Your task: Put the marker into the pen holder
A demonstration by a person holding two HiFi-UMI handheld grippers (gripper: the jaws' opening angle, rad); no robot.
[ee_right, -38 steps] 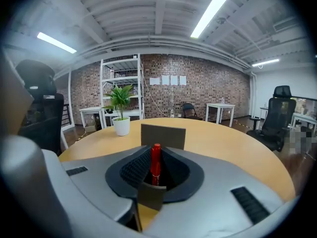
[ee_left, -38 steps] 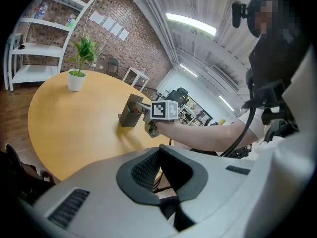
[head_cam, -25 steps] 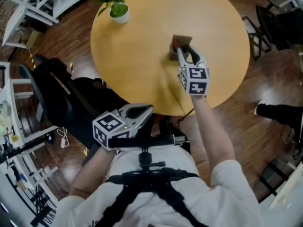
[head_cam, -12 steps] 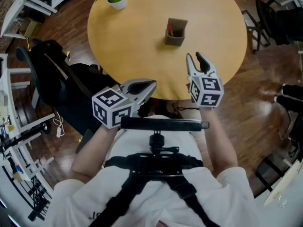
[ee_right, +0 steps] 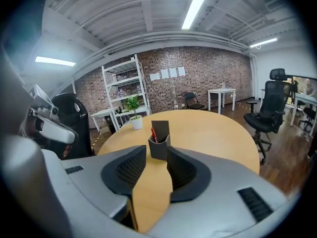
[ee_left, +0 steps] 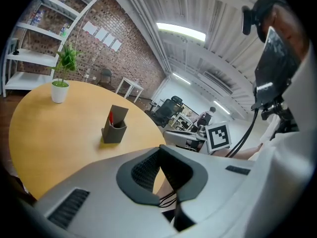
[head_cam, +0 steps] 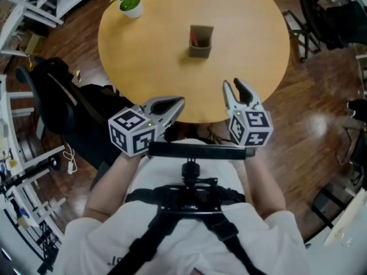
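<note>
A grey pen holder (head_cam: 200,42) stands upright on the round wooden table (head_cam: 149,56), with a red marker (head_cam: 194,39) standing inside it. My right gripper (head_cam: 238,87) hovers at the table's near edge, well short of the holder, open with nothing between its jaws. In the right gripper view the pen holder (ee_right: 159,144) and the marker (ee_right: 153,132) show just beyond the gap of the right gripper (ee_right: 156,153). My left gripper (head_cam: 176,103) hangs at the near edge, shut and empty. Its own view shows the left gripper (ee_left: 159,150), the holder (ee_left: 115,128) and the marker (ee_left: 110,118).
A small potted plant (head_cam: 129,4) sits at the table's far left edge. A black office chair (head_cam: 63,105) stands left of the table and dark chairs (head_cam: 321,16) to its right. White shelving (head_cam: 23,4) lines the left side.
My right gripper has drawn back from the pen holder to the table's near edge. The marker stays in the holder. The left gripper has barely moved.
</note>
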